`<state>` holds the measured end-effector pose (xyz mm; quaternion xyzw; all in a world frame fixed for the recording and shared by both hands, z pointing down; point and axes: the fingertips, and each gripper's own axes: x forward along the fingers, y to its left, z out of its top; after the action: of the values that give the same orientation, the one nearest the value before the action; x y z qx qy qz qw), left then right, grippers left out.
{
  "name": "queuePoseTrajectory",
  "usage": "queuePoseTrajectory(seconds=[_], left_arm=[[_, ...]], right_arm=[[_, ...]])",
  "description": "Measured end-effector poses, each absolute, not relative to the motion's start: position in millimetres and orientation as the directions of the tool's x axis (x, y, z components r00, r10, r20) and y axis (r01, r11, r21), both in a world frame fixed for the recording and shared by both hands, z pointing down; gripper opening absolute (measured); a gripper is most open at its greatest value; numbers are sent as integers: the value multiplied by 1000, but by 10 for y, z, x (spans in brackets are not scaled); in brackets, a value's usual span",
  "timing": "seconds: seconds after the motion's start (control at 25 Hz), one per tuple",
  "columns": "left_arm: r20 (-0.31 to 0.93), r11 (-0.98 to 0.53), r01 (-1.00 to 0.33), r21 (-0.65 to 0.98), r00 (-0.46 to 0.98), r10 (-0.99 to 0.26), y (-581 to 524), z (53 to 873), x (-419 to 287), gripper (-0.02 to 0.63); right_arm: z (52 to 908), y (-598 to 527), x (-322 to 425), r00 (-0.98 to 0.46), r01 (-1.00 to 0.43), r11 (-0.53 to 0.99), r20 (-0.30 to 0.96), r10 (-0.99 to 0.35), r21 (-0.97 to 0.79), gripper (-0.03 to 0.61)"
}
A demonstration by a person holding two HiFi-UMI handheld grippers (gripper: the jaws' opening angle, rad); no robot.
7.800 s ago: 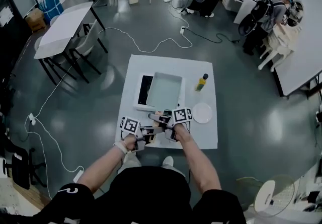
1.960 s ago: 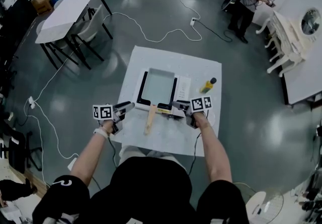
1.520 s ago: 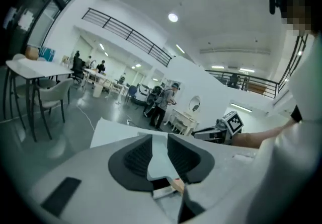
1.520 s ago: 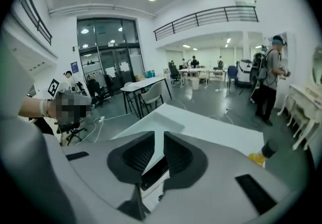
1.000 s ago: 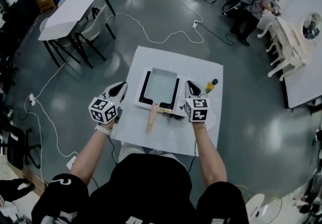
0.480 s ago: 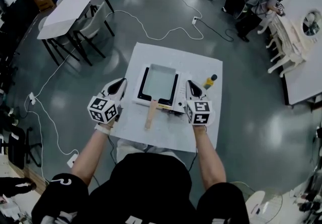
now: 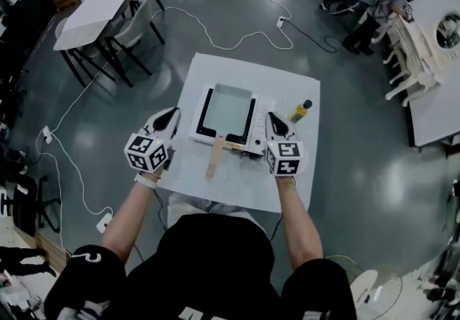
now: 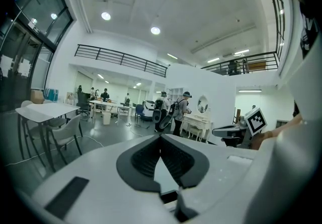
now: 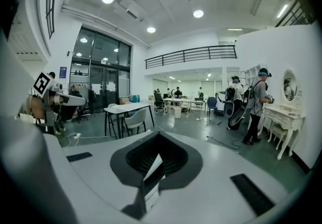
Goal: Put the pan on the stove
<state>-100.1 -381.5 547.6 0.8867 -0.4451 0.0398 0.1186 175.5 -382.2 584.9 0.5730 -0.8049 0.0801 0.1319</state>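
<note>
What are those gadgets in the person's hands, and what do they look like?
Two matching white tools. The left gripper and right gripper each taper to a dark-padded beak and carry a white cube printed with black square markers. The person wears a black short-sleeved top.

Mostly covered by the pan (image 7: 226,111): top of the stove (image 7: 260,121). Hidden under the right gripper (image 7: 272,119): a patch of the table (image 7: 237,70) beside its right edge. Too small to read: label of the bottle (image 7: 299,111), near the far right corner.
</note>
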Motion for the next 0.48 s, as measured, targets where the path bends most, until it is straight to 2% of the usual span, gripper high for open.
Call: queuePoseTrajectory(seconds=[0.48], left_arm=[[204,-563,-811,159,585,-785,-3877,5523,-959,-2]], right_arm=[[5868,-3829,1787,-311,-942,336,313,-897,26,-3]])
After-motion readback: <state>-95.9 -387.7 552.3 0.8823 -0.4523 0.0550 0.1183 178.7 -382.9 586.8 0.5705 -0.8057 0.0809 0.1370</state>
